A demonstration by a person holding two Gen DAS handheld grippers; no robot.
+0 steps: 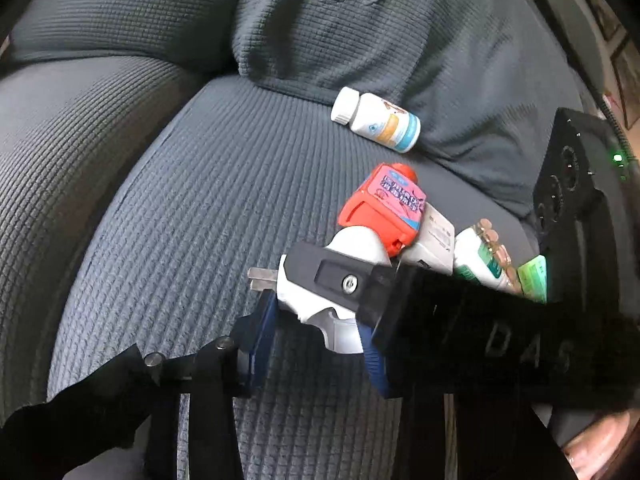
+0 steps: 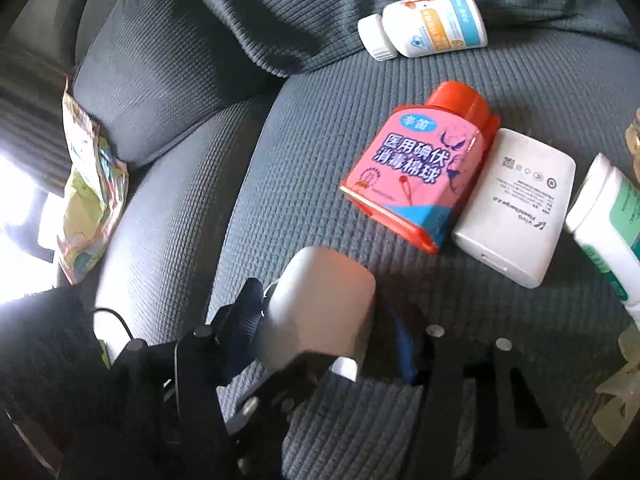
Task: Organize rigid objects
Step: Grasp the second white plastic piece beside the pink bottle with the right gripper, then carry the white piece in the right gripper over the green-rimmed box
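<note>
A white charger plug (image 1: 316,308) with two metal prongs (image 1: 262,280) is just above the grey-blue sofa seat (image 1: 200,220). My left gripper (image 1: 316,340) is shut on it, a blue pad pressing each side. My right gripper (image 2: 324,328) is also shut on the same plug (image 2: 320,300), and one of its black fingers (image 1: 340,280) lies across the plug's top. To the right lie a red and pink cotton-ball box (image 2: 416,168), a white power adapter (image 2: 516,208) and a white and green tube (image 2: 608,216). A white pill bottle (image 2: 424,24) lies on its side further back.
A crumpled snack packet (image 2: 88,196) sits in the gap at the seat's left. A loose cushion (image 1: 360,32) leans behind the pill bottle (image 1: 376,120). A green box (image 1: 532,280) lies beyond the tube (image 1: 480,260). A pale translucent item (image 2: 620,400) is at the right edge.
</note>
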